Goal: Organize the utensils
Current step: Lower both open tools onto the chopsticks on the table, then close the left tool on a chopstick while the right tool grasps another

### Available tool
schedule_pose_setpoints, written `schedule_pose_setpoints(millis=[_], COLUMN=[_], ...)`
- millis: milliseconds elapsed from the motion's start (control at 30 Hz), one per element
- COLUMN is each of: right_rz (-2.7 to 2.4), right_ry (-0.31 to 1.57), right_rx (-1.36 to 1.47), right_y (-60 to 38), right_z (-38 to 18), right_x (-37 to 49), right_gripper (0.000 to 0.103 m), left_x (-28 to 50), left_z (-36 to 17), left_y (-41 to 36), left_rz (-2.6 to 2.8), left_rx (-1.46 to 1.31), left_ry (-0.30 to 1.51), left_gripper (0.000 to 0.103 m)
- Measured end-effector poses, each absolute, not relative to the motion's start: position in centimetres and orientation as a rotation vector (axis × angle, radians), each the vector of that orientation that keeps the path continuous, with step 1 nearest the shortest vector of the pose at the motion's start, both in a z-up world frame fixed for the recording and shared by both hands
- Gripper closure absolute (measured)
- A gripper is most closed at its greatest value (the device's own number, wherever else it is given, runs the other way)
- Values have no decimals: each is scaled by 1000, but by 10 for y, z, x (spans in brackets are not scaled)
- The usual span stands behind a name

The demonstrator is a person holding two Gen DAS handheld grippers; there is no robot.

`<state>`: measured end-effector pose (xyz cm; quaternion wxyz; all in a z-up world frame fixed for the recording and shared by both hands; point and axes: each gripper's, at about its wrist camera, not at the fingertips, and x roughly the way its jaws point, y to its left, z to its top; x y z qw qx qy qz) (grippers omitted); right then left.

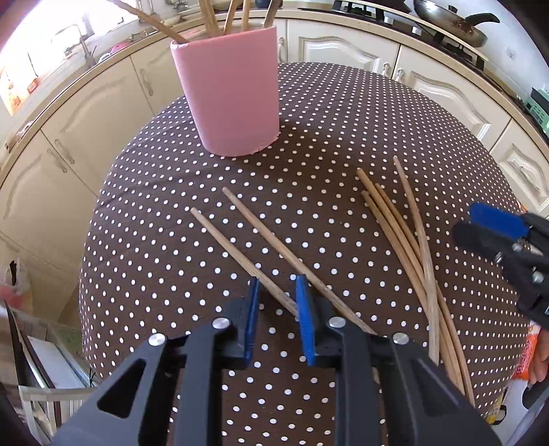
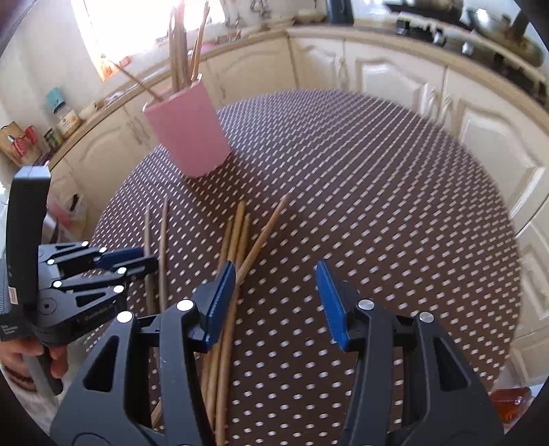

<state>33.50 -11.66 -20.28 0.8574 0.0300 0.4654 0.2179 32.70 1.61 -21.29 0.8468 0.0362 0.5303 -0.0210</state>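
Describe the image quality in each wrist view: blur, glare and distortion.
Left wrist view: sharp, crisp dots on the tablecloth, blown-out window glare top left, fisheye bending of the cabinets. Right wrist view: motion-blurred, dots smeared into streaks, glare washing out the chopsticks above the pink holder, same curved distortion.

Matt wooden chopsticks (image 1: 240, 236) on dotted cloth (image 1: 343, 137) (probably cotton); pink holder (image 1: 228, 92) smooth, matt.

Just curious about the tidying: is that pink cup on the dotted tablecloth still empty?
No, the pink cup already has several wooden chopsticks standing in it, poking above its rim.
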Motion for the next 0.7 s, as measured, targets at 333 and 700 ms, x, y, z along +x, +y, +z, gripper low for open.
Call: schedule_pose_setpoints(millis=[333,700], right_rz=[506,510], right_ry=[1075,1076], right_rx=[88,103], right_y=[-90,-98], right_z=[-218,-217], right_x=[351,355], right_gripper=[71,96], left_x=[333,328], left_z=[-212,-210], left_y=[35,51], left_rz=[-46,-58], left_rx=[52,40], left_ry=[1119,1112], left_gripper=[87,94])
